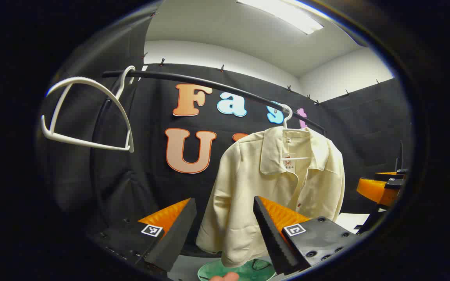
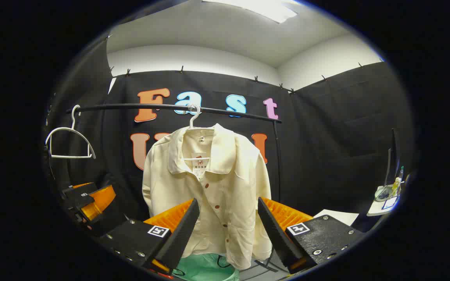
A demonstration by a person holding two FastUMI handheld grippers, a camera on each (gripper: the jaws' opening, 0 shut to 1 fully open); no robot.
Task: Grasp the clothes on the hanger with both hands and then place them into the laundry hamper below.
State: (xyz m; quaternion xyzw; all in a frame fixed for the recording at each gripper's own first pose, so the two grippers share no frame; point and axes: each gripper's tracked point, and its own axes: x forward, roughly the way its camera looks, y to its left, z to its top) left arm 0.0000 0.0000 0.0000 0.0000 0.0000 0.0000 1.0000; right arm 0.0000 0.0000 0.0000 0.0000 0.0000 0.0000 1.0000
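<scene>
While both tools gape wide, cream shirt [image 2: 209, 187] hangs lengthwise down, buttoned front facing the cameras, green hamper [image 2: 203, 269] below.

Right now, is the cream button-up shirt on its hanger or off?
On: the cream button-up shirt hangs from a white plastic hanger hooked over the black rail.

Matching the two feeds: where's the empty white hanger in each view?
Left gripper view: empty white hanger upper left, hooked near the left end of the black rail.
Right gripper view: same hanger far left at mid-height.
Shared landmark: cream shirt on the same rail, to the hanger's right.
</scene>
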